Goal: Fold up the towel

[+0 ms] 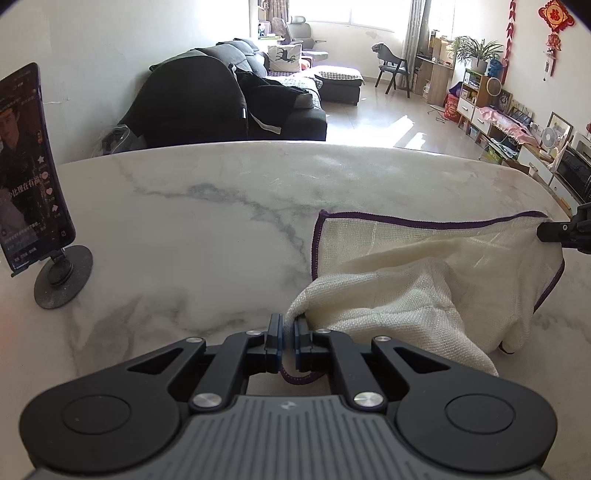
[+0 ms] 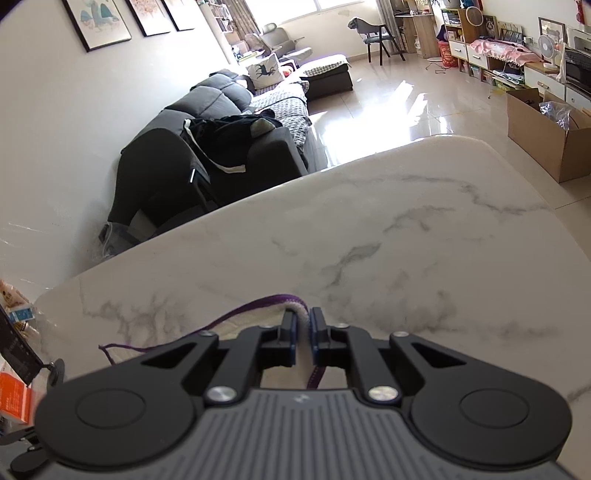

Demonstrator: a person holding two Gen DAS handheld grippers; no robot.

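On the white marble worktop point(image 1: 207, 206) a cream towel point(image 1: 417, 280) with a purple stitched hem lies partly spread and partly lifted, toward the right side as the left wrist camera sees it. The left gripper point(image 1: 289, 326) has its jaws almost closed on one corner, with cloth bunched between them and a loop of purple hem hanging just behind. The right gripper point(image 2: 304, 324) is likewise nearly closed on another corner, the hem running away to the left from its jaws; in the left view only its black tip shows at the right edge, pinching the far corner of the towel. Held this way by two corners, the near half rises off the worktop and sags in the middle, while the far edge and its left corner stay flat on the stone. This looks like the grip for carrying one edge over onto the other, so the fold seems under way rather than finished. A phone point(image 1: 29, 162) stands on a round black stand point(image 1: 62, 277) at the left of the worktop, well apart from the towel, its screen lit with a video and small Chinese writing too blurred to read with any certainty. A red hanging ornament point(image 1: 556, 16) on the far wall carries one character, also too small to make out. No brand name is legible on either gripper.
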